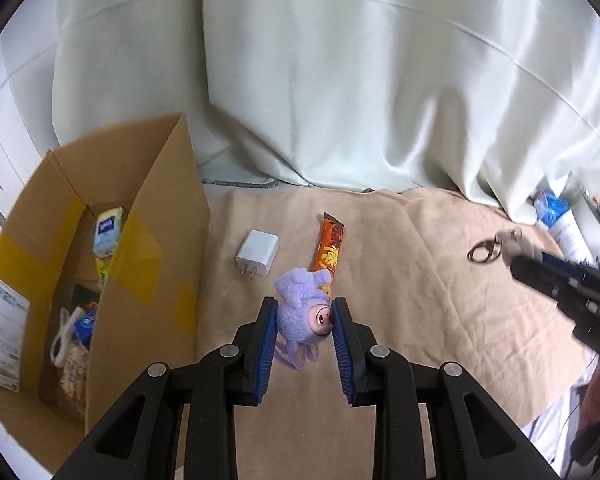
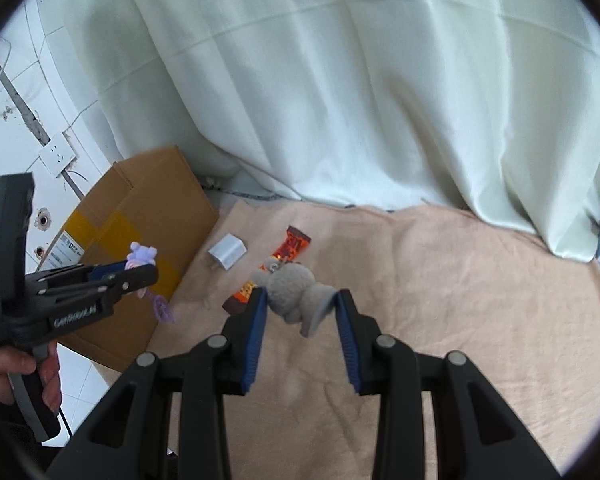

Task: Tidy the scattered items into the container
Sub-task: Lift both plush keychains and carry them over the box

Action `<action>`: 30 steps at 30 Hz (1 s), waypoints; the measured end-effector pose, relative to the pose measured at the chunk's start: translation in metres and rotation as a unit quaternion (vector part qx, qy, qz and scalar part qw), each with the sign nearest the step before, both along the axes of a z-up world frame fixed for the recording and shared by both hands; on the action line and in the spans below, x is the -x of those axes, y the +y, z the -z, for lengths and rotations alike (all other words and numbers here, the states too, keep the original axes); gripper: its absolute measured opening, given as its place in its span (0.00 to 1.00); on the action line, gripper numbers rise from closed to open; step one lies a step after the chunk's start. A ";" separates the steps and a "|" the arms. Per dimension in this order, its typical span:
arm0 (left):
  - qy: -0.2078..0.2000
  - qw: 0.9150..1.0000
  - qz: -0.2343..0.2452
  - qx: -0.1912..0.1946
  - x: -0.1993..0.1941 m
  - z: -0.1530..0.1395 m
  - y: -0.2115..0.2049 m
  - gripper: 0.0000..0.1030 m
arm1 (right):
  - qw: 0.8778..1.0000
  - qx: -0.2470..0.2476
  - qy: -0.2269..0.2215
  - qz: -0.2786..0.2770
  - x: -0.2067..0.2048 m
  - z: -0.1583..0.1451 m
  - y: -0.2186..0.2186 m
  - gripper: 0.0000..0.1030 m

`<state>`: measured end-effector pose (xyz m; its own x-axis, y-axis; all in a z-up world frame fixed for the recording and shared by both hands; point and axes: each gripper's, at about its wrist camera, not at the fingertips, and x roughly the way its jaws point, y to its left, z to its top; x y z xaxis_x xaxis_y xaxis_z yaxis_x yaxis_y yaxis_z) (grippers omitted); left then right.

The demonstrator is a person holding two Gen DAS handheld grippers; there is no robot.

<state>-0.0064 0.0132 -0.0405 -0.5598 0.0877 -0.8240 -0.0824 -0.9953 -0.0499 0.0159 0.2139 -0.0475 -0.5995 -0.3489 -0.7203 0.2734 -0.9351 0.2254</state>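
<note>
Where charger (image 1: 257, 259) lies, snack bar (image 1: 331, 251) neighbours.

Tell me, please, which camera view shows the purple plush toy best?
The left wrist view: the purple plush toy sits close and large between the left tongs, its pink snout visible. The right wrist view shows it only small and far, partly hidden behind those tongs, beside the cardboard box.

The purple toy (image 1: 302, 312) looks fuzzy and matt, its snout smooth plastic. The grey toy (image 2: 294, 290) is soft plush with a shiny metal clasp (image 1: 485, 253). The charger (image 1: 258, 258) is smooth white plastic, the snack bar (image 1: 329, 254) glossy foil, the cardboard box (image 1: 148, 240) matt with yellow tape, the blanket (image 2: 440, 300) napped cloth.
</note>
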 end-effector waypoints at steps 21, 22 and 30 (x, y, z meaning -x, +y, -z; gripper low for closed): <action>0.019 1.000 0.004 0.007 -0.006 -0.018 0.000 0.27 | 1.000 -0.007 0.013 0.009 -0.017 -0.022 -0.005 0.38; 0.026 1.000 -0.001 0.013 -0.005 -0.023 -0.003 0.27 | 1.000 -0.008 0.013 0.010 -0.017 -0.023 -0.006 0.38; 0.094 0.995 -0.037 0.010 0.013 -0.086 -0.048 0.27 | 0.998 -0.012 0.061 -0.014 -0.001 -0.062 -0.036 0.38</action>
